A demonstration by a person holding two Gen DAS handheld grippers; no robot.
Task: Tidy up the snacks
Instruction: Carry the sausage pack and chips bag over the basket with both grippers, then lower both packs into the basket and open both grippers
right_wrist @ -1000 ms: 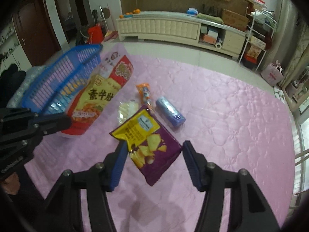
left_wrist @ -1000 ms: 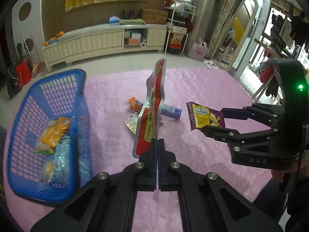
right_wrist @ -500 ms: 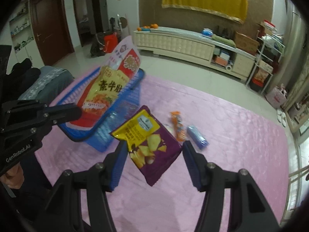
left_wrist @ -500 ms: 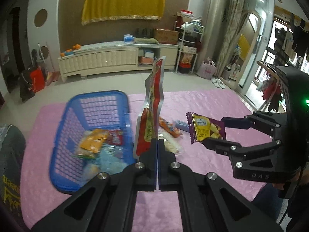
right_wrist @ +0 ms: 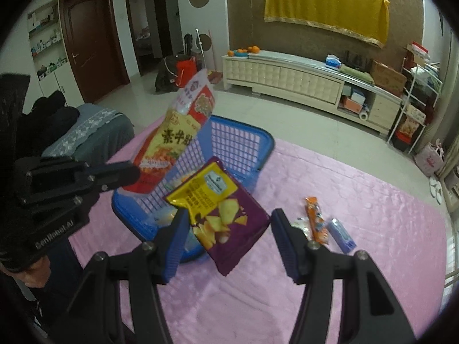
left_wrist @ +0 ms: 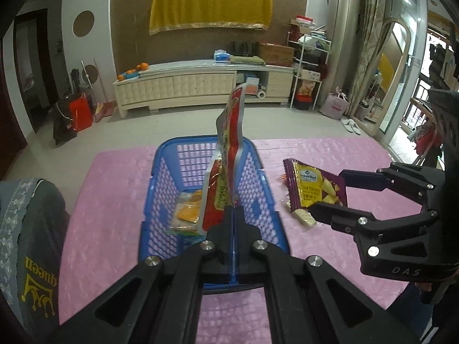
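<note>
Left tool clenched on red-yellow foil pouch | blue plastic basket directly beneath: lower, then release | right tool clasps purple chip bag.

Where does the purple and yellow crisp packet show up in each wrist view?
Left wrist view: the purple and yellow crisp packet is at right of centre, held by the right gripper, right of the blue plastic basket.
Right wrist view: it is at centre, between the gripper's fingers, in front of the basket.
Shared landmark: the yellow cloth on the wall.
</note>
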